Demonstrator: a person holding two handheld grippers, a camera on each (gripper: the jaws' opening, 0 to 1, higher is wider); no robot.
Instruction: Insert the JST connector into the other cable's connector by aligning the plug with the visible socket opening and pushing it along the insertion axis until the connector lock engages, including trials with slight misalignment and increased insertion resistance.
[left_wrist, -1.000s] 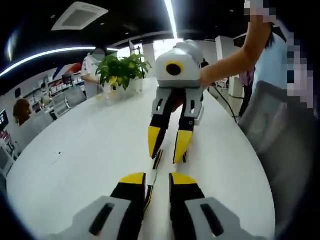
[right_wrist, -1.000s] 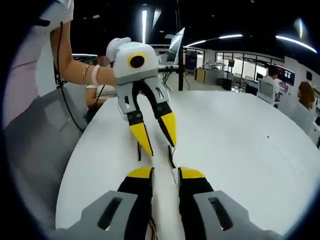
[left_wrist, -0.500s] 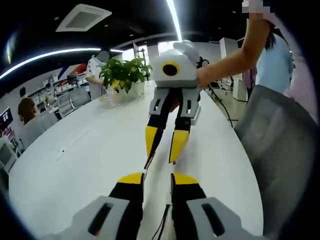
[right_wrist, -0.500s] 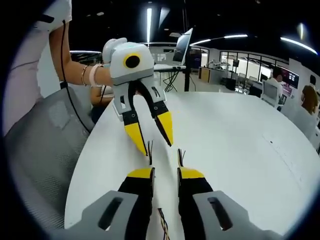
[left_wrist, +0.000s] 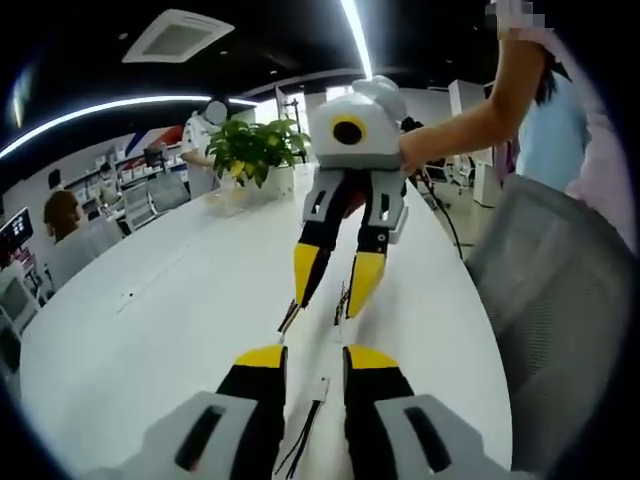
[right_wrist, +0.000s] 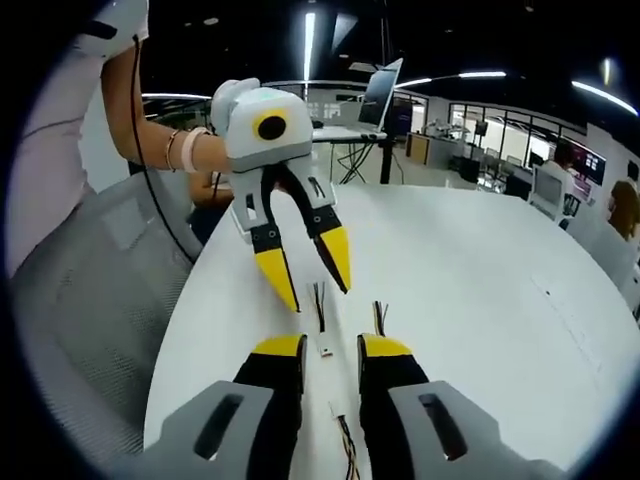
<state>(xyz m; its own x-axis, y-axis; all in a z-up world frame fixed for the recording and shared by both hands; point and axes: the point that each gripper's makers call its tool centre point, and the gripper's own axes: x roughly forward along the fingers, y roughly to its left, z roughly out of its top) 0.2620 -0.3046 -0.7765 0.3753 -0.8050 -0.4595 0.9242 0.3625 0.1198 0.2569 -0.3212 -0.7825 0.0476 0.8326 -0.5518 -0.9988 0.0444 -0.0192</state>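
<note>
A: Closest in the left gripper view?
B: The left gripper, black with yellow tips, jaws spread, gripping nothing. Between them a thin wired cable with a small white JST plug lies on the round white table.
A: Farther out?
B: At twelve o'clock the right gripper, spread too. At its tips sits what may be the second short wired connector; it is too small to be sure.
A: The right gripper view?
B: The white plug lies just beyond that gripper's tips.

Table: white. Gripper fingertips: yellow (black above, grey-white body). Plant: green. Chair: grey mesh.
</note>
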